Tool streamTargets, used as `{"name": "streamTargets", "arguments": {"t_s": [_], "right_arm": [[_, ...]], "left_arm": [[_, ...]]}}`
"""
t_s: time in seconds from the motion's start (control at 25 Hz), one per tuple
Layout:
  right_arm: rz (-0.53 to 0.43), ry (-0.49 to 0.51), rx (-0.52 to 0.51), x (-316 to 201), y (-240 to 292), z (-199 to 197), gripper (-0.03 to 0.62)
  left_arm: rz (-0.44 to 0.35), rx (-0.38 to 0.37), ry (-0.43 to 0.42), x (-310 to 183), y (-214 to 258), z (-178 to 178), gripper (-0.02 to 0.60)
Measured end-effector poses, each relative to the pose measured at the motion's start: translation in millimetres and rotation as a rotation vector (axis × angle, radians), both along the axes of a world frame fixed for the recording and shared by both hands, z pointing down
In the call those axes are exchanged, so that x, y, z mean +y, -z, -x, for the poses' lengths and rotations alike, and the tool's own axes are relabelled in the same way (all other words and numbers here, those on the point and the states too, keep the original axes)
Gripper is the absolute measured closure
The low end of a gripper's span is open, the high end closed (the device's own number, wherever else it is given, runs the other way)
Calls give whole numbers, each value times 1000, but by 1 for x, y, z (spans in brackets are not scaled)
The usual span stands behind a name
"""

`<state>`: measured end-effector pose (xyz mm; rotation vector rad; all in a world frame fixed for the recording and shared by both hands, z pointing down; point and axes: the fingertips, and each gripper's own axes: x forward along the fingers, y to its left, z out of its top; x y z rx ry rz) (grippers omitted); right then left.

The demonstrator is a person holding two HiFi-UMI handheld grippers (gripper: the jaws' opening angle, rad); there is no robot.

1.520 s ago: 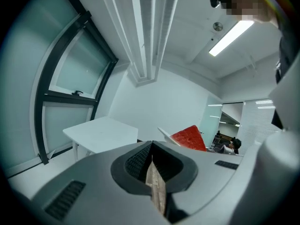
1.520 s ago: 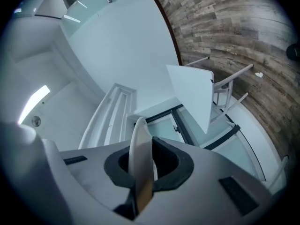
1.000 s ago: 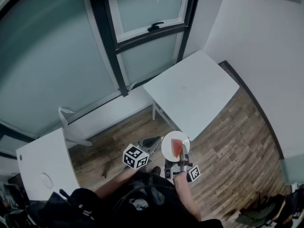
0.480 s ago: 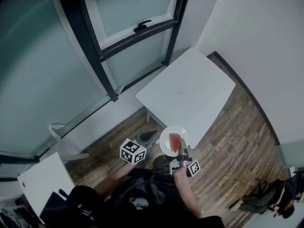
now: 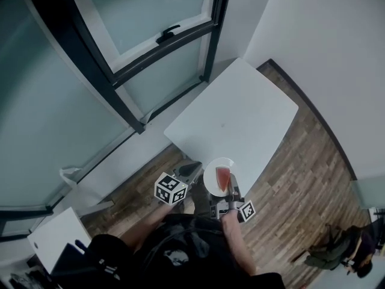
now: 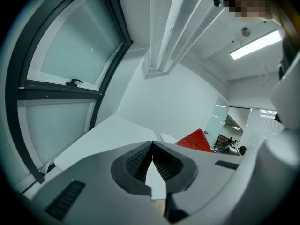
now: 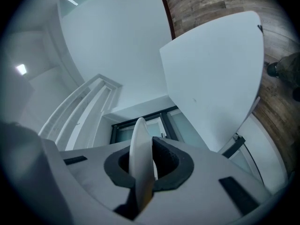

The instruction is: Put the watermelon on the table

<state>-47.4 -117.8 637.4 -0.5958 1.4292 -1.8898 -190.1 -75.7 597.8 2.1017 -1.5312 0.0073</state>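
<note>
Watermelon [image 5: 223, 179]: red slice lying on the white plate [image 5: 210, 172] I hold, just at the near edge of the table [image 5: 240, 113].
Right hand-held gripper [image 7: 143, 165]: my jaws clamped on the plate's rim.
Left hand-held gripper [image 6: 152, 156]: my jaws together, nothing between them, beside the plate.

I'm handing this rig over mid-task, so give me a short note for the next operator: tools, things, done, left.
The left tool is shut and empty.
The right tool is shut on the rim of the white plate, which carries the watermelon slice.
The plate is held in the air at the near edge of the white table.
Done: plate and slice are picked up.
Left: set the plate on the table and release it.
</note>
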Motion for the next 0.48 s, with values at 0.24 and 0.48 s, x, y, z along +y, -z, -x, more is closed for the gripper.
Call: {"name": "streamTargets", "arguments": {"t_s": [0.24,0.48], "right_arm": [[-27,18,43,-83,-14,6,568],[-22,-10,70,-157,-30,-14,568]], "left_arm": [[10,-71,-13,-83,-18,-4,575],[38,-109,-27,-157,-35,-13,575]]}}
